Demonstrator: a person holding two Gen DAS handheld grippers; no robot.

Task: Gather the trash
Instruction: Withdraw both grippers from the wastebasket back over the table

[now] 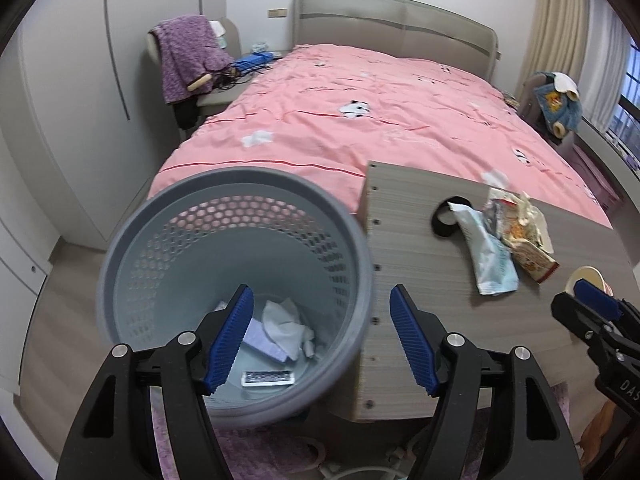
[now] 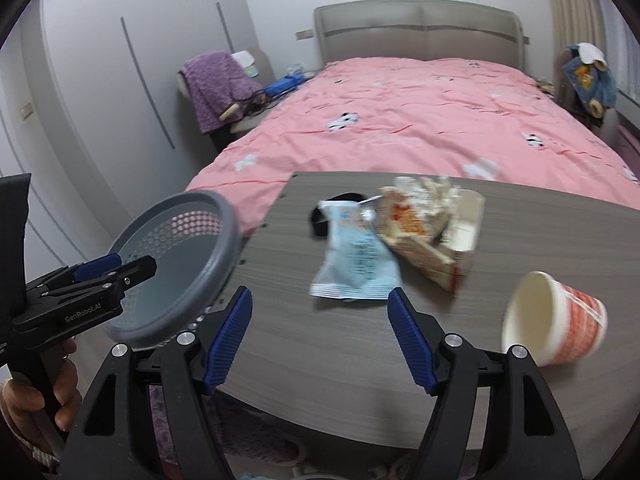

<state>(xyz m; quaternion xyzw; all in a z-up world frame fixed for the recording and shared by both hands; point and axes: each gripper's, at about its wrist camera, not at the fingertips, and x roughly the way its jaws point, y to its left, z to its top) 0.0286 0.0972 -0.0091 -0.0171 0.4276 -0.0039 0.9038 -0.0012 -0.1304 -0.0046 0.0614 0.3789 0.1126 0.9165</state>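
Both tongs wide apart, nothing inside: left gripper [image 1: 322,340] over bin [image 1: 236,296] w/ paper scraps in it, right gripper [image 2: 320,340] over table [image 2: 360,360]. Blue wrapper [image 2: 354,266], torn box [image 2: 432,236], paper cup [image 2: 556,318] lying on table.

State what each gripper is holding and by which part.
Nothing is held. The left gripper is open above the bin; the right gripper is open over the table, nothing between its fingers.

Paper cup [image 1: 590,280] at right edge of left wrist view largely hidden behind right gripper [image 1: 592,300], wrapper print [image 2: 356,260] smeared by blur, small clear item [image 1: 269,378] in bin bottom unidentifiable
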